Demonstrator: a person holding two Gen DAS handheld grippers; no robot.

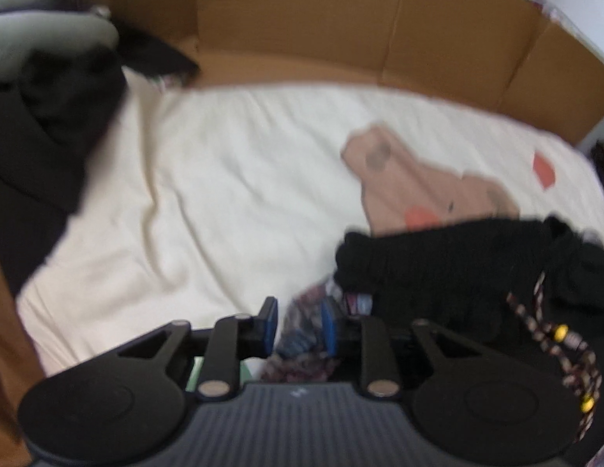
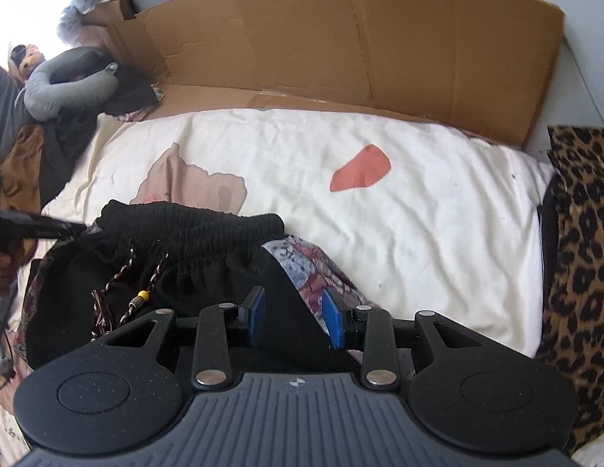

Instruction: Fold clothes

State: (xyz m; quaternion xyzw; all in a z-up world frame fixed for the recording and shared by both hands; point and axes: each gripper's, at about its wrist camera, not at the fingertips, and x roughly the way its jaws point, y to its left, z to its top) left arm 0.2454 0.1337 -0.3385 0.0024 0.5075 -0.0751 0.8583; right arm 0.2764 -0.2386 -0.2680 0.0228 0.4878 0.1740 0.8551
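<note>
The left gripper [image 1: 300, 327] is hovering over the patterned fabric [image 1: 302, 344] of a garment; its blue pads are standing partly apart, and motion blur is hiding whether they are pinching the cloth, so its grip cannot be told. The right gripper [image 2: 292, 317] is standing partly apart over the garment's black part [image 2: 208, 260]; contact is likewise unclear. The black elastic waistband [image 2: 189, 222], with a beaded drawstring [image 2: 140, 297], is lying on the cream bedsheet [image 2: 418, 210]. A cardboard sheet [image 2: 340, 39] is standing behind the bed. The garment's lower portion is being cut off by the gripper bodies.
</note>
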